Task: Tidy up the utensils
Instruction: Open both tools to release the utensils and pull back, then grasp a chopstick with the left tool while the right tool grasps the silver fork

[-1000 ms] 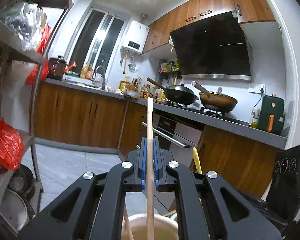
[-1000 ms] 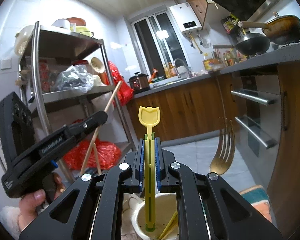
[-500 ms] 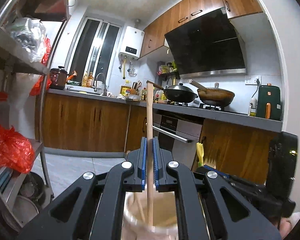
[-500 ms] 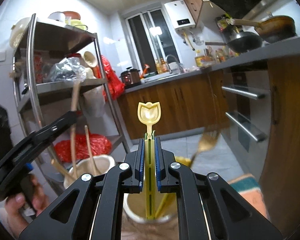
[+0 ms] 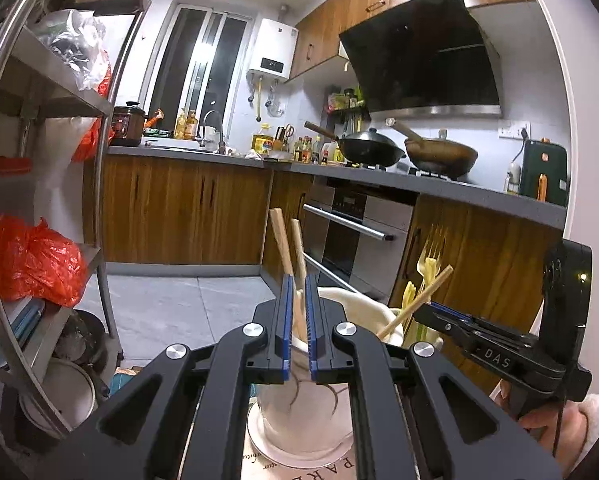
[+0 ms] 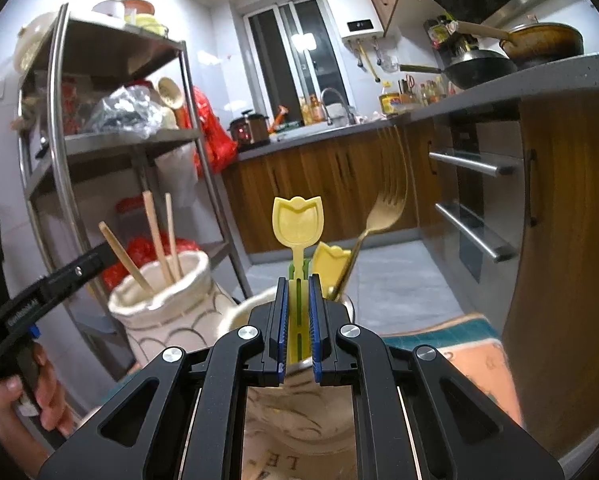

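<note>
Your right claw [image 6: 298, 320] is closed on the green stem of a yellow tulip-shaped spoon [image 6: 297, 220]. It holds the spoon upright, bowl at the top. The spoon's lower end drops out of sight toward a pale holder [image 6: 243, 312] directly beneath the claw. A second yellow spoon [image 6: 329, 264] and a gold fork [image 6: 387, 208] already stand in that holder, just to the right of your pads.

Your left claw [image 5: 298, 320] shows only a narrow gap between its blue pads. A wooden chopstick [image 5: 299, 248] lines up with that gap, but you cannot tell whether the pads grip it or merely frame it. That chopstick and another chopstick [image 5: 280, 236] beside it rise from a cream patterned jar [image 5: 299, 420]. The jar sits on a white saucer [image 5: 259, 436] below this claw. A third chopstick [image 5: 423, 292] leans out to the right.

The sorting looks well along: chopsticks in the jar, spoons and fork in the other holder. The step in hand appears to be dropping off the spoon and, perhaps, a chopstick.

Next, each claw likely needs to open its pads a little so its piece settles. It should then lift straight up, clear of the leaning handles, to avoid tipping either holder.
</note>
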Demonstrator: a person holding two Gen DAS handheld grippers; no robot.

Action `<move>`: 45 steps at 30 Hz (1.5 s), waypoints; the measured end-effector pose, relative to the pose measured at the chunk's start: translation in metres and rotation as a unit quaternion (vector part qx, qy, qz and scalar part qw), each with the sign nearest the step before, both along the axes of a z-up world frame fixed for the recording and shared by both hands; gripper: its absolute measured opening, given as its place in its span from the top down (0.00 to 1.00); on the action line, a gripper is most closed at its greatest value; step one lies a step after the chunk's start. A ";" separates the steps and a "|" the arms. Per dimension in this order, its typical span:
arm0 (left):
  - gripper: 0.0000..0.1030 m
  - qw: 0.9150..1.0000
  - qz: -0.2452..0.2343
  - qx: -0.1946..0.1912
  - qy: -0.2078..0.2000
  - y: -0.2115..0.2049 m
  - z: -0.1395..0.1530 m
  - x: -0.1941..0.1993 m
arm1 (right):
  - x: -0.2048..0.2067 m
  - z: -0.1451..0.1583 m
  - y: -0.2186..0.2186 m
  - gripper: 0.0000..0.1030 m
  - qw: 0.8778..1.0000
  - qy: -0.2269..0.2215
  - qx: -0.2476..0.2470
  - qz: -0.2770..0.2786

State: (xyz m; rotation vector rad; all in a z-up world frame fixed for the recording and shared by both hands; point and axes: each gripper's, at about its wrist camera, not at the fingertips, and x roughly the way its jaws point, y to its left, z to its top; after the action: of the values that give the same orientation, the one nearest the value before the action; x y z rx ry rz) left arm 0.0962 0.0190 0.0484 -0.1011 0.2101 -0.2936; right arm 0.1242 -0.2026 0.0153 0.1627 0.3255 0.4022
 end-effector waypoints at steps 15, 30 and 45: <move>0.91 0.999 0.016 0.031 0.003 -0.007 -0.003 -0.008 | -0.014 0.006 -0.004 0.73 1.000 0.001 0.015 0.024; 0.25 0.997 0.040 0.049 0.034 -0.008 -0.020 -0.041 | -0.057 0.010 -0.035 0.18 1.000 0.002 0.013 -0.015; 0.07 0.980 0.025 0.120 0.158 -0.036 -0.069 -0.065 | -0.078 -0.038 -0.033 0.09 0.988 0.129 -0.067 -0.043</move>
State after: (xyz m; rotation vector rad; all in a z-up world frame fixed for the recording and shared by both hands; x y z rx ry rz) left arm 0.0316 -0.0171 -0.0205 0.0875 0.5558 -0.1978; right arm 0.0460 -0.2356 -0.0231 0.0964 0.5974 0.2716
